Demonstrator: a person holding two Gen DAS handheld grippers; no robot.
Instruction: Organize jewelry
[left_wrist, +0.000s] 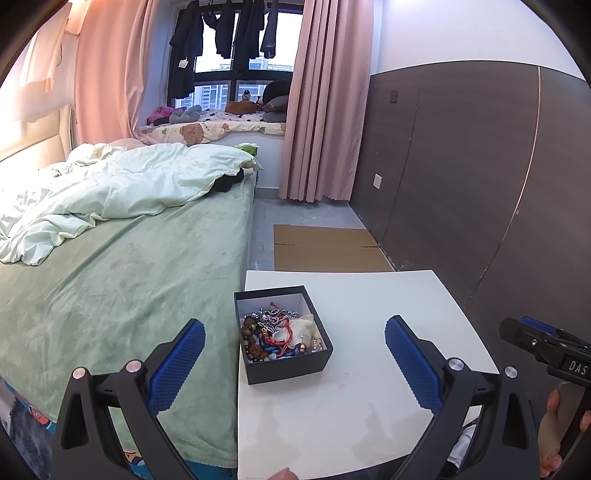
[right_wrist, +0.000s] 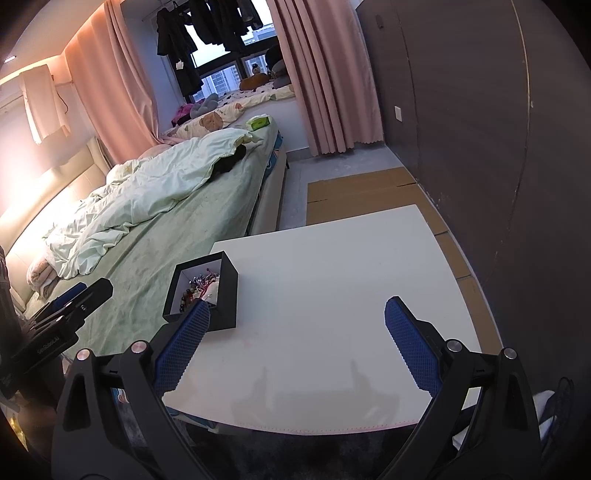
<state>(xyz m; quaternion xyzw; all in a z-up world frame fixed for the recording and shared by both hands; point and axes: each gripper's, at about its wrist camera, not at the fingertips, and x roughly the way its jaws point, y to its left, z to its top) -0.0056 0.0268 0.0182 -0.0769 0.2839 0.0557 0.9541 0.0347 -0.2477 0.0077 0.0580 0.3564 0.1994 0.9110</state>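
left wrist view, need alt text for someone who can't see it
An open black box heaped with tangled bead bracelets and red cord sits at the left edge of a white table beside a green-covered bed. The open left gripper hovers before it, empty.

In the right wrist view, the right gripper's left finger (right_wrist: 183, 341) covers the box's (right_wrist: 227, 295) near corner, and its wall hides most of the jewelry (right_wrist: 201, 286); single pieces are too tangled to tell apart in the left wrist view (left_wrist: 275, 334); the other gripper (left_wrist: 539, 341) is cut off at the picture's edge, jaws unseen.
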